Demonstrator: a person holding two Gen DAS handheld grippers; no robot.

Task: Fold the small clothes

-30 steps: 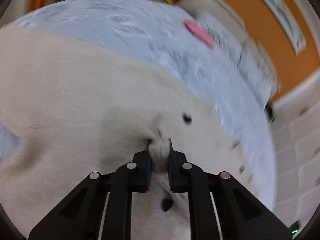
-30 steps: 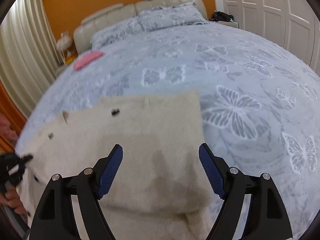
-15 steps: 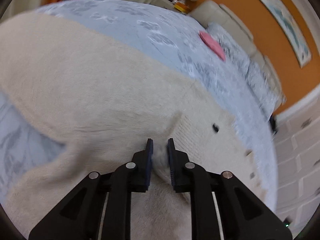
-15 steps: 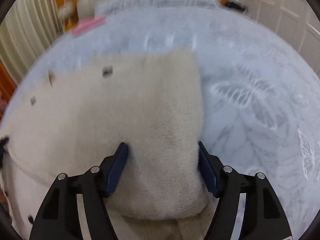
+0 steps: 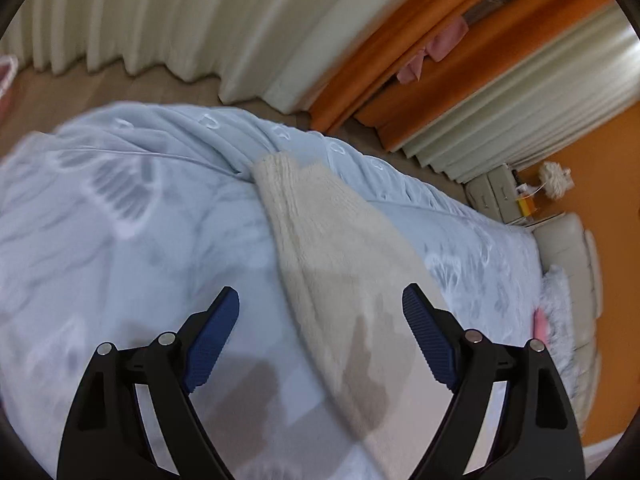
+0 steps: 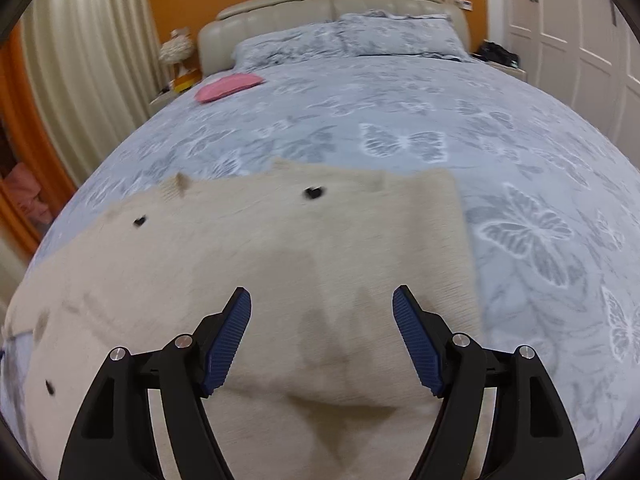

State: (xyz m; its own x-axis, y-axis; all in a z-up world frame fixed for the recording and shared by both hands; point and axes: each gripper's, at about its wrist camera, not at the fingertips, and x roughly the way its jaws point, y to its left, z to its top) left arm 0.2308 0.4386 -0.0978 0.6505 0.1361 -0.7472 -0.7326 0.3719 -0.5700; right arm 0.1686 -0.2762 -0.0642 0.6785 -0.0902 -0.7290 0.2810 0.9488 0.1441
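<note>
Tools: left tool [image 5: 320, 312] jaws just opened wide, empty; right tool [image 6: 322, 312] apart over cream sweater [image 6: 280, 260]

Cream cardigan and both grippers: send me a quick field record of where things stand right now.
garment: cream cardigan, lying on the bed, dark buttons visible
surface: butterfly-print duvet
left gripper: open, jaws have just been opening, nothing gripped; a cardigan sleeve runs past between the jaws
right gripper: open over the cardigan, pads not pressing the fabric
other item: pink cloth near the pillows
fold status: not finished
</note>
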